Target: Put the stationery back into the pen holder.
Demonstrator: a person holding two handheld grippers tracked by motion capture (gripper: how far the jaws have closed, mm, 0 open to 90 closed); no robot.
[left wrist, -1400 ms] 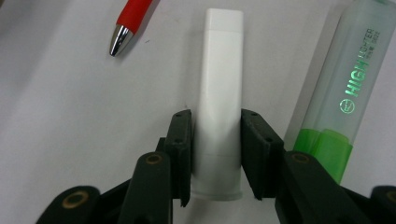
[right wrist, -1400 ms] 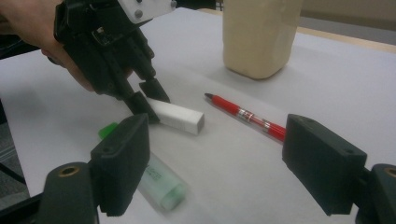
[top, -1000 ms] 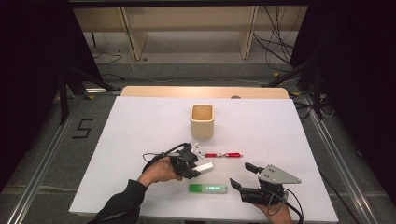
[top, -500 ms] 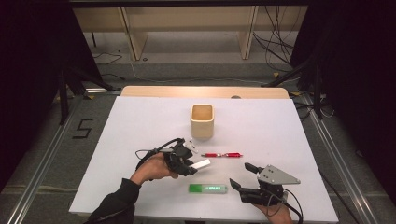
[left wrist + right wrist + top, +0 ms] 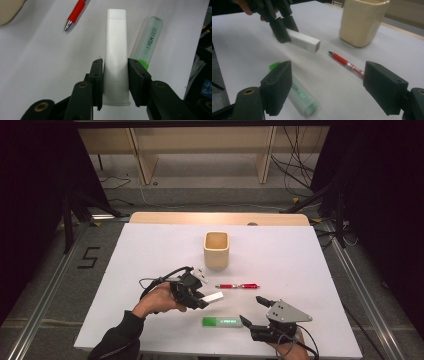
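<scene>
Now the left gripper (image 5: 200,296) has its jaws clamped on a white rectangular stick (image 5: 115,50), lifted clear of the table (image 5: 300,260); its rear end is hidden between the pads. Just beyond lie a green highlighter (image 5: 146,42) and a red pen (image 5: 76,13), cut off at the top edge. Right gripper (image 5: 327,82) gapes wide, empty, the highlighter partly behind its left jaw.

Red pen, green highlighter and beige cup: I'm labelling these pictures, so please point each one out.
red pen (image 5: 237,285), high view, middle of the barrel.
green highlighter (image 5: 222,321), high view, middle of the body.
beige cup (image 5: 216,256), high view, front wall.
</scene>
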